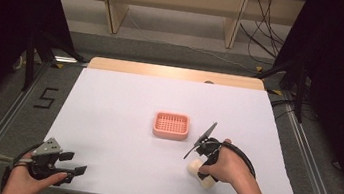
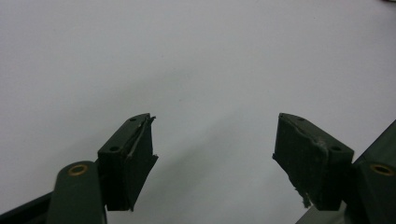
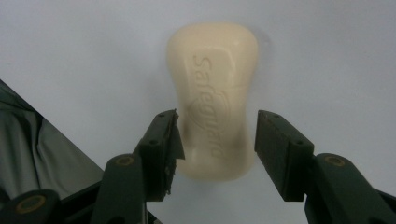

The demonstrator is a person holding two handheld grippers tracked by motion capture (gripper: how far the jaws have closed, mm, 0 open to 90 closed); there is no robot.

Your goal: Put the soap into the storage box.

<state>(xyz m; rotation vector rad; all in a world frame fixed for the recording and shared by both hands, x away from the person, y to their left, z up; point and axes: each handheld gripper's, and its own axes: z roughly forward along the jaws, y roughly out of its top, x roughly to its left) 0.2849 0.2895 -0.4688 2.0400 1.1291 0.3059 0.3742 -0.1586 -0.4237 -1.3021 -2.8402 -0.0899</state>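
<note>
One white table [image 1: 121, 120] carries everything, and the high view takes in its whole top, with a bare wooden strip at the far edge and shelf legs and cables on the floor beyond. One pink slotted dish [image 1: 171, 125] sits up the table from the right gripper [image 1: 198, 157], a little to its left and apart from it. One soap [image 3: 214, 98], a cream bar, lies flat on the table right under that gripper; in the high view the hand and gripper body cover most of it, leaving its two ends showing. The right gripper view gives what the high view hides: the bar lies lengthwise between the two jaws, lettering up, its near half in the gap. The jaws stand about half open, a pad on either side of the bar's waist, with a sliver of space on each side and no grip. Two grippers in all: the left gripper [image 1: 70, 163] rests low at the near left corner, well apart from soap and dish. Its own view shows the left gripper [image 2: 212, 144] with jaws spread wide over bare white surface, holding nothing.
</note>
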